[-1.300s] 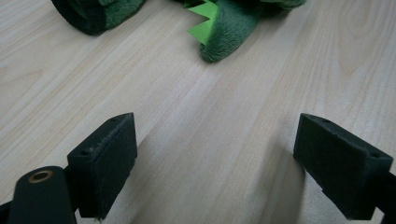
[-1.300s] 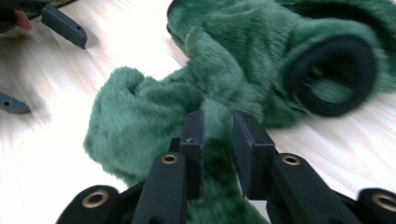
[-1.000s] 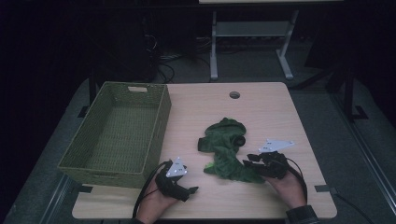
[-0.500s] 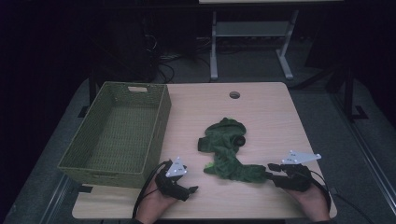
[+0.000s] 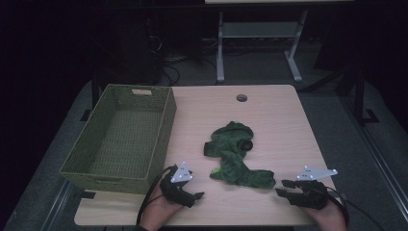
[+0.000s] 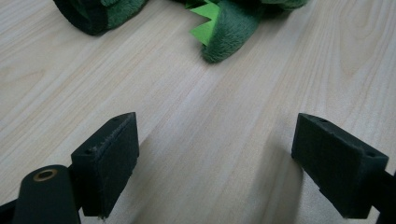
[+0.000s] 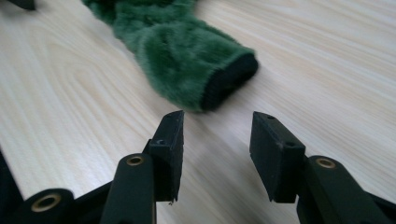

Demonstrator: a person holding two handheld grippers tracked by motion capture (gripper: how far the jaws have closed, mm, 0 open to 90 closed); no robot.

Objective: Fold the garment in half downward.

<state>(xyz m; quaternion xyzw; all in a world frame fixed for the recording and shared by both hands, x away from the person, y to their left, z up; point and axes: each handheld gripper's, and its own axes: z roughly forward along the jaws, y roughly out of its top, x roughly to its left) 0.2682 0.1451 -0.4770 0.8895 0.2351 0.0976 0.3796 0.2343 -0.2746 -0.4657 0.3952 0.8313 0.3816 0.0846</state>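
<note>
Green plush toy, furry and dark-cuffed with a bright green jagged trim, lies crumpled on the wooden table to the right of the woven basket. My right gripper sits just off its cuffed end, its jaws having just been opening with nothing between them. My left gripper stands wide open near the toy's other side, holding nothing.

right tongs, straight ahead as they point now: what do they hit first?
Probably the black-cuffed end of the green plush garment: it lies just ahead of the open right tongs, a little left of centre, with only bare table between them.
</note>
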